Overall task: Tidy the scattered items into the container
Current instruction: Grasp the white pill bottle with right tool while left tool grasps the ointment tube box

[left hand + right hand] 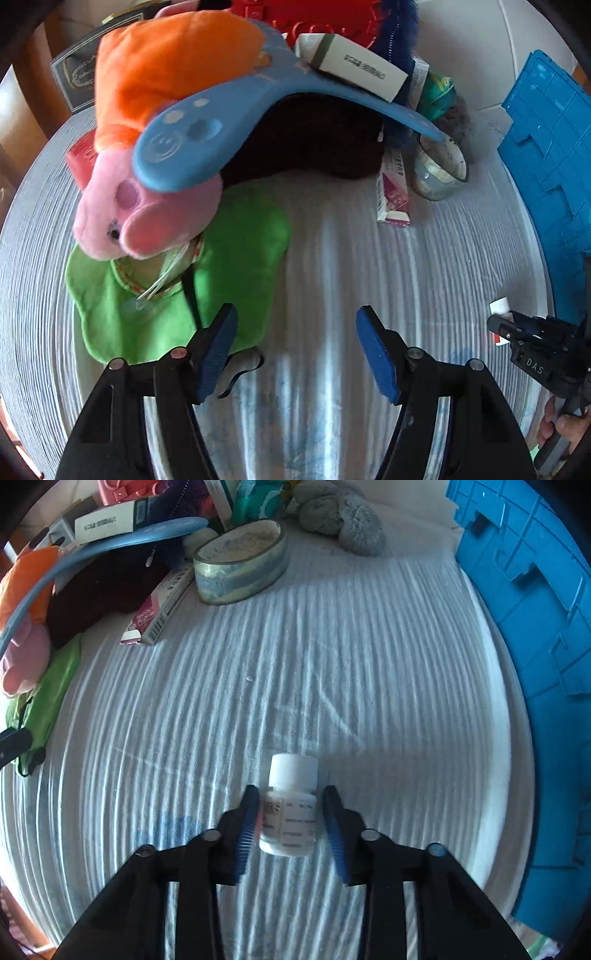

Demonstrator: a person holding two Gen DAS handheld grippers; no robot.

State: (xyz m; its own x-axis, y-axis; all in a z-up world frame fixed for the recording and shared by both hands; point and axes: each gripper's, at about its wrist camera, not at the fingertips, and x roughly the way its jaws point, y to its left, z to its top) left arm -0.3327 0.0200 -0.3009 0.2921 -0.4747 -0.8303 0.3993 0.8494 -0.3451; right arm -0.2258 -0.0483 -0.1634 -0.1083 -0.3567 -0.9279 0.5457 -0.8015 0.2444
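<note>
A small white pill bottle [290,808] lies on the striped cloth between the fingers of my right gripper [291,825]; the pads sit close on both sides, with a thin gap still showing on the right. My left gripper [295,343] is open and empty, its left finger over the edge of a green cloth [229,251]. The blue container [550,155] stands at the right; it also shows in the right wrist view [532,627]. A pile of items sits at the far side: a pink and orange plush [147,147], a blue plastic piece [229,118], a white box [354,66].
A tape roll [240,565], a pink and white carton [159,609] and a grey fluffy toy [340,517] lie at the far side. A dark cloth [306,136] lies under the blue piece. The right gripper [517,328] shows at the lower right of the left wrist view.
</note>
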